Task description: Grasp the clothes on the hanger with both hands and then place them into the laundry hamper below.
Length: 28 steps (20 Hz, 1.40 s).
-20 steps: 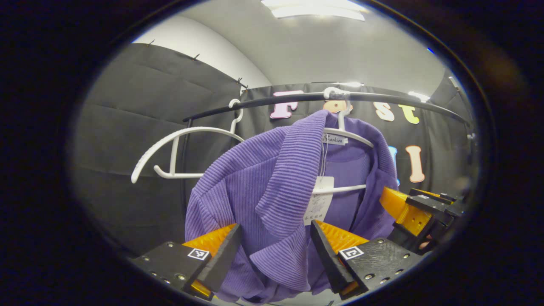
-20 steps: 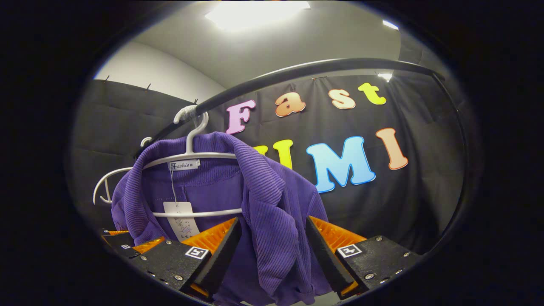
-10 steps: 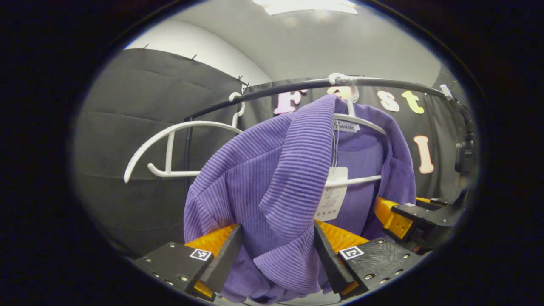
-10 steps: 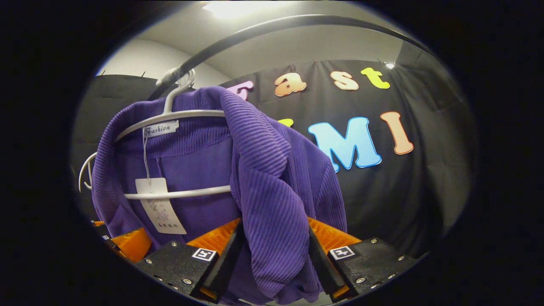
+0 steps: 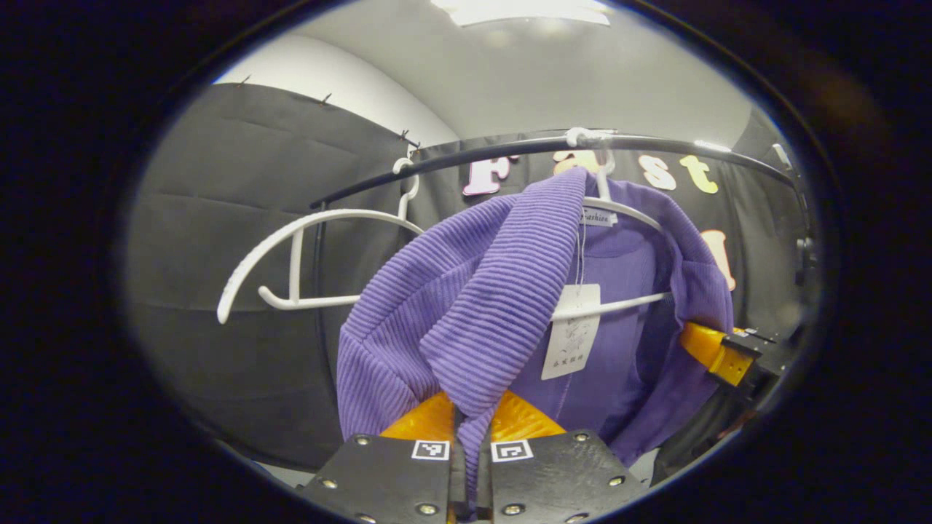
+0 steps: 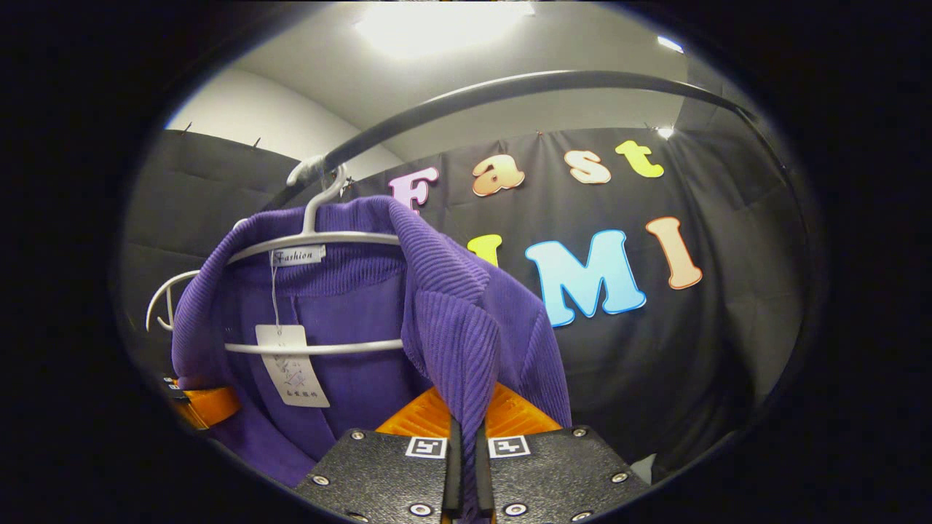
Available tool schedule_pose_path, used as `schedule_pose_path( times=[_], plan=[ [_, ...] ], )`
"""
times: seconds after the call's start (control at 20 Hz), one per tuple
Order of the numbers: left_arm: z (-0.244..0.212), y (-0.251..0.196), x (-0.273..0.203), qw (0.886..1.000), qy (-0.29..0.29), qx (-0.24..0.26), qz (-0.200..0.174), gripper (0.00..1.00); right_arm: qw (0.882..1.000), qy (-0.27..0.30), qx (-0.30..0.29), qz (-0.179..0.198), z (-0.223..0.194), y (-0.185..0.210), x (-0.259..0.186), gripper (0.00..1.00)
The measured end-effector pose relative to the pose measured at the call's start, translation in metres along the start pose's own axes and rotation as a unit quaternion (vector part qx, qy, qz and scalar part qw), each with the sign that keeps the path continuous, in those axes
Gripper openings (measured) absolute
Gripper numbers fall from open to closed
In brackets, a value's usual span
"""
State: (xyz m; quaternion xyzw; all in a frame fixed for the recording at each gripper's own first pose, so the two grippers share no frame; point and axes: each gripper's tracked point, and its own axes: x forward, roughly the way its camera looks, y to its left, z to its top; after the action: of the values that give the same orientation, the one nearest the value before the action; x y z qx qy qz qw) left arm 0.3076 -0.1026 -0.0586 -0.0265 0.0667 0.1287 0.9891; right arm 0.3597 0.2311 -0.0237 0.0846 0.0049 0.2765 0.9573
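Alongside purple garment (image 5: 466,306), second, bare hanger (image 5: 291,247), left gripper view.

A ceiling lamp (image 6: 437,22) glares white above both grippers, lighting the booth evenly. Shadows stay soft. Fisheye distortion bends the rail (image 5: 553,145) into an arc, and edges blur and darken.

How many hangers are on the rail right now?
2. One white hanger carries the purple jacket; an empty white hanger hangs beside it on the rail. More may sit hidden behind the jacket.
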Motion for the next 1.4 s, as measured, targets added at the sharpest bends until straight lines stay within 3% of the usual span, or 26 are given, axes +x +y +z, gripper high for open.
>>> schedule_pose_path(
  times=[0.25, 0.35, 0.6, 1.0, 1.05, 1.2, 1.25, 1.4],
  plan=[
    [0.035, 0.008, -0.034, 0.999, -0.033, 0.016, -0.009, 0.10, 0.997, -0.068, -0.032, -0.007, 0.054, -0.008, -0.018, 0.07],
    [0.049, 0.013, -0.040, 0.999, -0.042, 0.019, -0.006, 0.06, 0.994, -0.098, -0.048, -0.016, 0.074, -0.013, -0.022, 0.07],
    [0.078, 0.044, -0.049, 0.998, -0.051, 0.017, 0.017, 0.10, 0.987, -0.137, -0.081, -0.034, 0.106, -0.027, -0.017, 0.06],
    [0.134, 0.080, -0.051, 0.994, -0.096, 0.045, 0.036, 0.10, 0.978, -0.170, -0.113, -0.051, 0.132, -0.049, 0.000, 0.05],
    [0.137, 0.082, -0.049, 0.993, -0.098, 0.054, 0.036, 0.01, 0.976, -0.175, -0.120, -0.053, 0.134, -0.051, 0.003, 0.06],
    [0.147, 0.088, -0.036, 0.991, -0.105, 0.069, 0.036, 0.01, 0.973, -0.184, -0.130, -0.057, 0.135, -0.057, 0.013, 0.07],
    [0.149, 0.091, -0.031, 0.991, -0.105, 0.071, 0.036, 0.10, 0.972, -0.183, -0.132, -0.060, 0.132, -0.060, 0.019, 0.07],
    [0.152, 0.096, -0.009, 0.992, -0.104, 0.073, 0.027, 0.10, 0.971, -0.178, -0.145, -0.067, 0.121, -0.065, 0.035, 0.06]
  ],
)
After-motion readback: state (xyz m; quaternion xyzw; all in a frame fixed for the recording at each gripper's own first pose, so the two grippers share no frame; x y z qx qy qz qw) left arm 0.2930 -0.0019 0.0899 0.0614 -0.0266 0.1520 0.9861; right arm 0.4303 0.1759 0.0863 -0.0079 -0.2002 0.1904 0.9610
